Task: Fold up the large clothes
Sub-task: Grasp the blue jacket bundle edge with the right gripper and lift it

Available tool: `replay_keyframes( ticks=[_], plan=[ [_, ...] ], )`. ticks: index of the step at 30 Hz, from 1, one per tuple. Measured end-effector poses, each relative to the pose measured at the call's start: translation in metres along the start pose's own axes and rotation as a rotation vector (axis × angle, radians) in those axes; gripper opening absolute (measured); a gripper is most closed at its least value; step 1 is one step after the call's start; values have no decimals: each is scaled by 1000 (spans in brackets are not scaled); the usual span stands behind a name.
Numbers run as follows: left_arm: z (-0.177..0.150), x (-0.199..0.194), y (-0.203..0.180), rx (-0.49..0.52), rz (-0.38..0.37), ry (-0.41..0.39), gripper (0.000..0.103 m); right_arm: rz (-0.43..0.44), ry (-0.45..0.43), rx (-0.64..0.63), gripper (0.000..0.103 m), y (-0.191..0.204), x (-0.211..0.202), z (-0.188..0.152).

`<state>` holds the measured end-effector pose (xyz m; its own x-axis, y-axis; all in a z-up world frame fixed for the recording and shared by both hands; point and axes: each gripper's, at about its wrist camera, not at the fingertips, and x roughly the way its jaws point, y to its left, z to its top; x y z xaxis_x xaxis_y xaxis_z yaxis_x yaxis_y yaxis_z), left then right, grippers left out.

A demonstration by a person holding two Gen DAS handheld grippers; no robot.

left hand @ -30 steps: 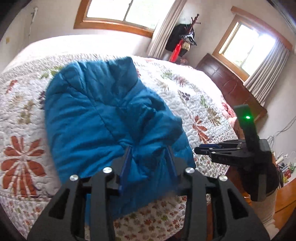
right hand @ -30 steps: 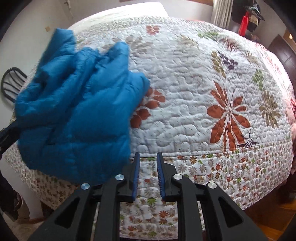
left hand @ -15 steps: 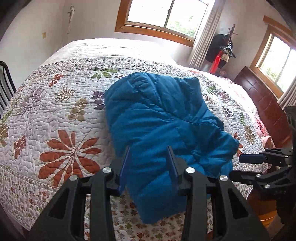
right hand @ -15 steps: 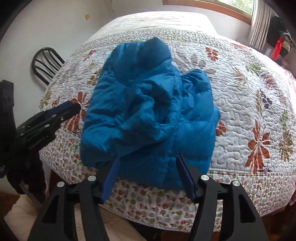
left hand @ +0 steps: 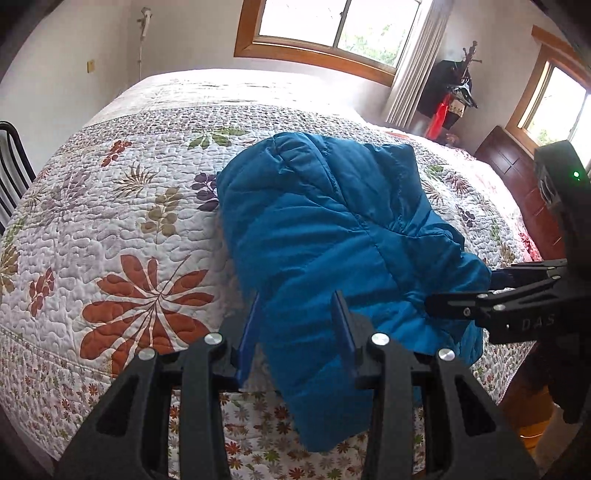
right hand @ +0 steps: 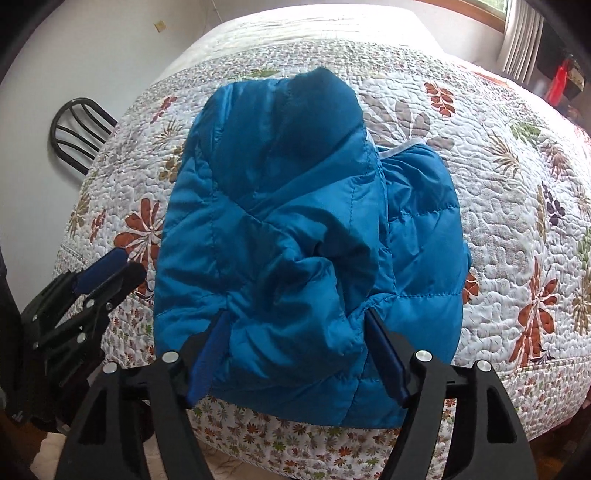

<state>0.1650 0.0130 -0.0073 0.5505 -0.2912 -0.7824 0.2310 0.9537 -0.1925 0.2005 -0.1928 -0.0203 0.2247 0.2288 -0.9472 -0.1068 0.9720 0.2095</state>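
Blue jacket (left hand: 332, 236), left wrist view: a padded garment, folded into a thick bundle, lies on the bed (left hand: 110, 221) at the near edge, and its lower end hangs a little over that edge.
Bed cover, left wrist view: a white quilt with orange, green and purple flowers; the jacket lies to the right of the big orange flower (left hand: 147, 295).
Left claw (left hand: 297, 328), left wrist view: it points down at the near end of the jacket. The jaws are partly apart, and the blue fabric shows between them. I cannot tell if the pads press on the cloth or only hang above it.
Right claw (left hand: 458, 291), left wrist view: it comes from the right of the jacket, with its tips at the jacket's right edge.
Room, left wrist view: beyond the jacket is a window (left hand: 332, 26) with a wooden frame, and to the right a dark wooden cabinet (left hand: 517, 184).

Blue jacket (right hand: 295, 240), right wrist view: the same bundle at the near edge of the bed (right hand: 498, 221), with a second padded layer showing on its right side.
Right claw (right hand: 295, 343), right wrist view: its jaws have just been opening and now stand wide, one on each side of the jacket's near end. The fabric is between them, but the pads do not squeeze it.
Left claw (right hand: 110, 266), right wrist view: it is just to the left of the jacket, jaws a little apart.
Chair (right hand: 77, 129), right wrist view: a black metal back stands left of the jacket, beside the bed.
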Motion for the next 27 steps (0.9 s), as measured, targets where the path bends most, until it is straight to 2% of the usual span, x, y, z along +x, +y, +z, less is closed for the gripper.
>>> replay_keyframes(
  ticks=[7,9,10,11,14,17,21,24,27],
  plan=[
    [-2,3,3,-8,8,10,38,38,30,57,77,-19,17,21],
    [-2,5,5,-16,14,14,38,49,33,39,65,-16,21,23],
    [-1,6,6,-20,19,16,38,80,41,27,44,-14,23,23],
    [-1,7,7,-24,25,17,38,109,48,16,34,-11,24,24],
    [1,8,11,-35,39,16,38,116,-11,-34,17,0,12,20],
    [3,5,11,-45,46,4,38,154,-67,-55,13,3,-10,13],
    [5,-2,0,-27,46,-25,40,179,-185,-61,12,-4,-57,-7],
    [8,1,-14,-2,36,-27,40,125,-269,-49,12,-15,-85,-24],
    [8,12,-29,26,26,-7,40,37,-306,-4,12,-32,-93,-39]
  ],
)
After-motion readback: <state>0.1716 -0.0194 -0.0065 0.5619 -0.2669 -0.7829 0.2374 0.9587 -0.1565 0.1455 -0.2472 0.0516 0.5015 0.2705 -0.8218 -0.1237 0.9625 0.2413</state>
